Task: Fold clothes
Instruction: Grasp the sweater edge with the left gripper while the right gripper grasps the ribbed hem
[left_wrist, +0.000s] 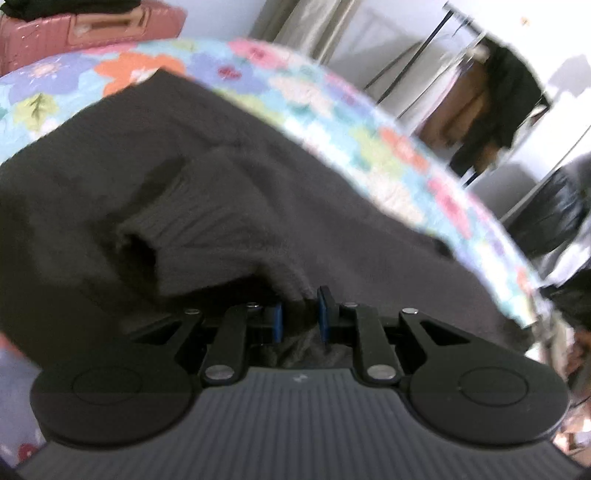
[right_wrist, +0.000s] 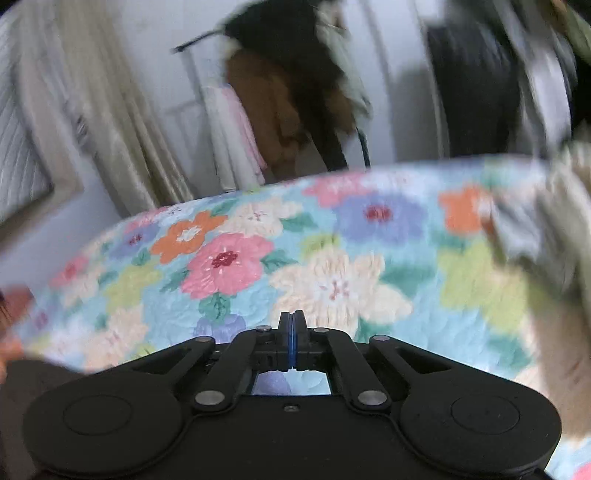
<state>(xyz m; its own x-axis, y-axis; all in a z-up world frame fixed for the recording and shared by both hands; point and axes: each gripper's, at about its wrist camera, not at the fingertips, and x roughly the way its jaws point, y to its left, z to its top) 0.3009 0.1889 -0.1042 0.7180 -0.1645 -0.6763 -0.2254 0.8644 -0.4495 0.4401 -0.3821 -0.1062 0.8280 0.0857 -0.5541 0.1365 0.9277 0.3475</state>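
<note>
Both views bright w/ soft daylight, heavy motion blur; fisheye bends the floral quilt (right_wrist: 332, 236) edge; white walls blown out.

The right tongs (right_wrist: 291, 334) sit with their two blue-lined fingers pressed flat together, holding nothing, above a floral quilt (right_wrist: 332, 258) of pink, orange, purple and cream flowers that covers the bed. At the right edge a blurred pale garment (right_wrist: 535, 229) lies on the quilt. Behind the bed, a brown and black coat (right_wrist: 288, 92) hangs near beige curtains (right_wrist: 122, 129).
</note>
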